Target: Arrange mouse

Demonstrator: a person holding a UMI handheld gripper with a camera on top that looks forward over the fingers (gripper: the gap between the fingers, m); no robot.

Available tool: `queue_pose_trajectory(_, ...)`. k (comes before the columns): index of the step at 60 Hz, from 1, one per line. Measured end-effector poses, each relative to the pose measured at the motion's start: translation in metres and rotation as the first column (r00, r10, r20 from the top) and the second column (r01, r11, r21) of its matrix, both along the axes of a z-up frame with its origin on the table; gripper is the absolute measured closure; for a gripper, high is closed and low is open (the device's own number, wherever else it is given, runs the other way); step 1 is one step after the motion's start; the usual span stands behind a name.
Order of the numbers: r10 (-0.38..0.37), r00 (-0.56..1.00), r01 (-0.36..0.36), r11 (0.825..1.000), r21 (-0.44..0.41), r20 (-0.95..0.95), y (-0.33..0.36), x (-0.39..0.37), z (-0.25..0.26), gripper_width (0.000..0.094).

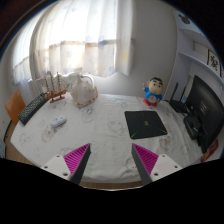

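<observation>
A small grey mouse [58, 122] lies on the white patterned tablecloth [105, 135] at the left, ahead of and left of my fingers. A black mouse pad [144, 124] lies flat on the right half of the table, beyond my right finger. My gripper [112, 160] is open and empty, its pink pads [78, 158] spread wide above the table's near edge. Nothing stands between the fingers.
A black keyboard [33, 107] lies at the far left. A white bag-like object [82, 92] and a small rack [55, 92] stand at the back. A blue and yellow doll [155, 93] sits at the back right beside a black monitor [203, 103]. Curtains hang behind.
</observation>
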State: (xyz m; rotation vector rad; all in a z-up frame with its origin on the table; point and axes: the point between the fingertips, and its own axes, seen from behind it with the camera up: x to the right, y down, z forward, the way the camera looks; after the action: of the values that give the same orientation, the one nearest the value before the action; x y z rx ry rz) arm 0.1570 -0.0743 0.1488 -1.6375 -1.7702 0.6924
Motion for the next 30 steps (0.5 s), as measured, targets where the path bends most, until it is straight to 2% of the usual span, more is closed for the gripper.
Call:
queue_pose_trajectory(7, 0.014, 1.000, -0.014, 1.000, -0.009, 0.003, -0.026, -0.002, -0.004, 0.0082)
queue_pose_trajectory(30, 0.036, 0.999, -0.036, 0.999, -0.018, -0.001, -0.191, -0.003, -0.019, 0.0084)
